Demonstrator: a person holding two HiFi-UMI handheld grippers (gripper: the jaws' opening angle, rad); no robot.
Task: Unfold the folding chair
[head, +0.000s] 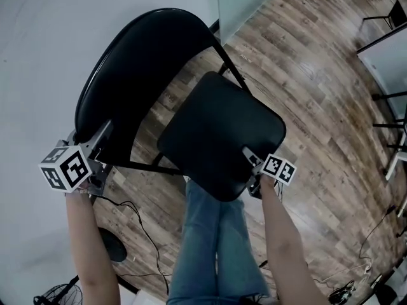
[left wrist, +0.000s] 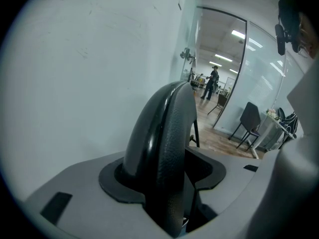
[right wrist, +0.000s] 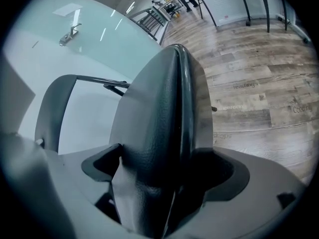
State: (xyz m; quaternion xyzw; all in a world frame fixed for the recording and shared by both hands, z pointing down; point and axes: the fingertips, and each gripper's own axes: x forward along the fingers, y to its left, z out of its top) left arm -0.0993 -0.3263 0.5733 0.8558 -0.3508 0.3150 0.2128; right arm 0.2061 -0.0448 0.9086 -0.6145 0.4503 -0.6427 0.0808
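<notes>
Here the left claw (left wrist: 167, 183) is pinching the rim of the chair's backrest (left wrist: 164, 133): in the left gripper view both pads sit against the black padded edge, which rises from between them in a tall curve. In the head view that claw (head: 105, 134) holds the near left end of the backrest (head: 127, 75), its marker cube (head: 65, 168) just nearer the person. The right claw (right wrist: 164, 178) is spread around the near right edge of the seat (right wrist: 159, 118); the left pad touches the grained padding, while a dark gap shows on the other side (shadow makes it hard to read), so it does not look clamped. From above, this claw (head: 251, 161) meets the seat (head: 222, 132) at its near right corner. The chair (head: 232, 74) stands on the wood floor (head: 305, 62) right in front of the person, whose legs in jeans (head: 210, 246) are just under the seat's near edge. The seat is tilted, with the backrest to its far left, beside the pale wall (head: 38, 43). A thin black frame bar (head: 146, 167) runs between the two parts. A cable (head: 133, 215) trails over the floor at near left. Far off in the left gripper view, another dark chair (left wrist: 249, 121) stands by a glass partition (left wrist: 222, 63).
</notes>
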